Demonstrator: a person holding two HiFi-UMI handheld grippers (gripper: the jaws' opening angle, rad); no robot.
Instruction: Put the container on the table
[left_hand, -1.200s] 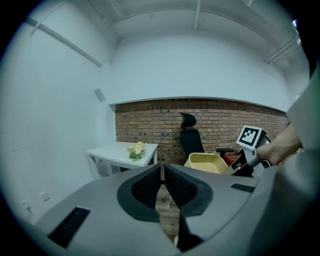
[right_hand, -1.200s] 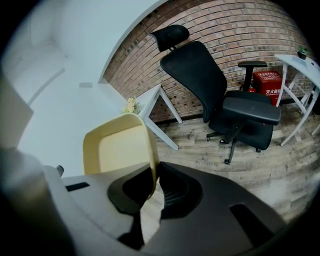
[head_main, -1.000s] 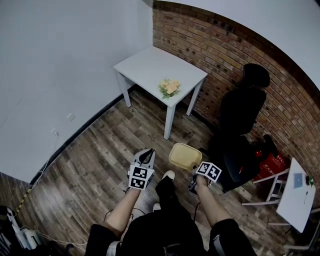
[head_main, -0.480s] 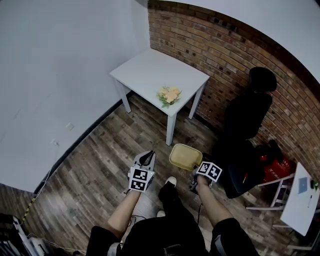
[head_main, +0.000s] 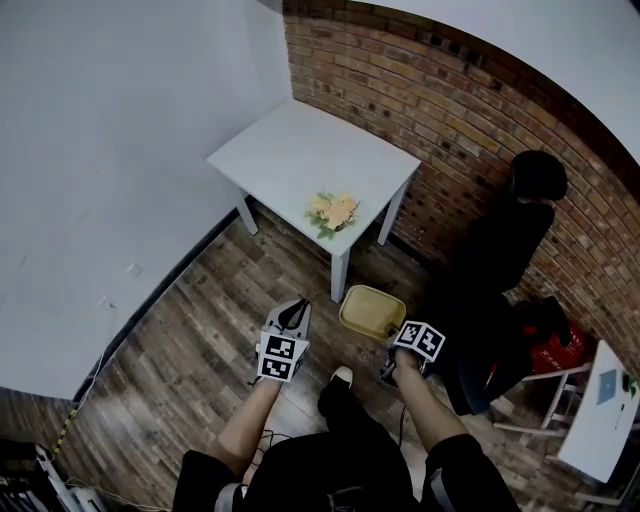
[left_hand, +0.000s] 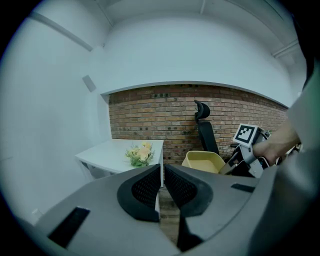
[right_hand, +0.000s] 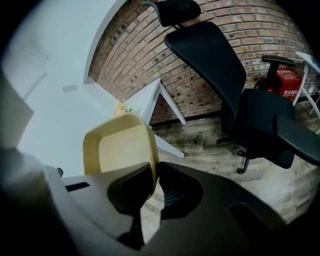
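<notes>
A shallow yellow container hangs above the wood floor, just short of the white table's near corner. My right gripper is shut on the container's near rim. In the right gripper view the rim runs down between the two dark jaws of the right gripper. My left gripper is to the left of the container and apart from it. Its jaws are shut with nothing between them in the left gripper view. A small bunch of yellow flowers lies near the table's front edge.
A black office chair stands against the brick wall, right of the table. Behind it sits a red object, and a white stand is at far right. A white wall runs along the left. The person's shoe is below the container.
Both grippers and the container have moved forward across the floor toward the table. The table and the flowers now lie nearer to them. The grip on the container is unchanged.
</notes>
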